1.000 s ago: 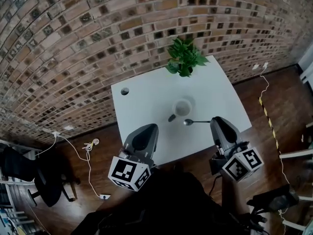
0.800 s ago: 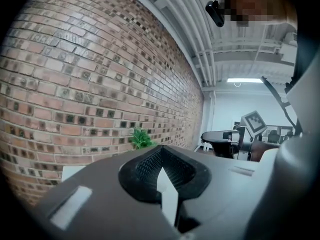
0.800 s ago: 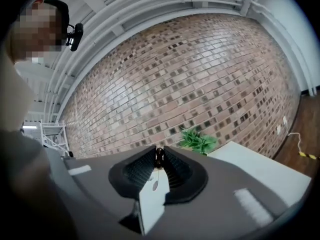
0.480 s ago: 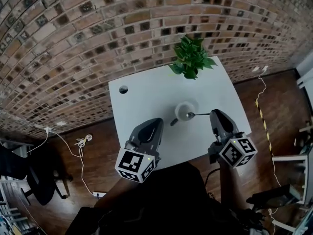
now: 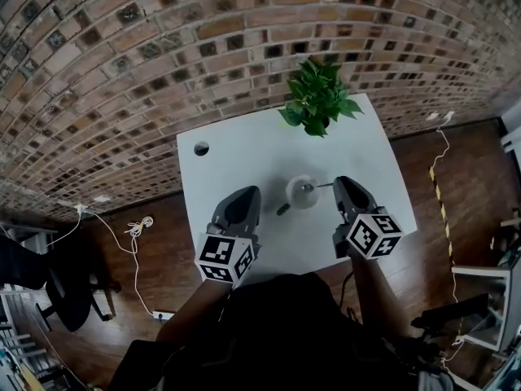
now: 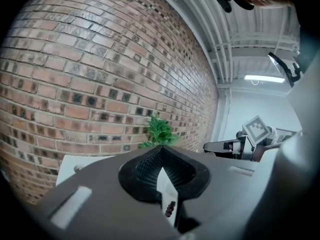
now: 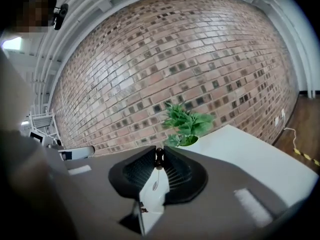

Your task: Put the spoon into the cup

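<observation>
Head view: right tool [image 5: 336,184] (near level) pinches spoon [image 5: 314,187] at cup [image 5: 293,199]; left tool [image 5: 245,191] closed.

Office: white desk [image 5: 236,157], swivel chair [image 5: 59,298]

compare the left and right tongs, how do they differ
The right tongs are clamped on the spoon handle; the left tongs are shut on nothing. The right tongs hold the spoon over the cup; the left tongs sit farther from it. Both are above the white table.
</observation>
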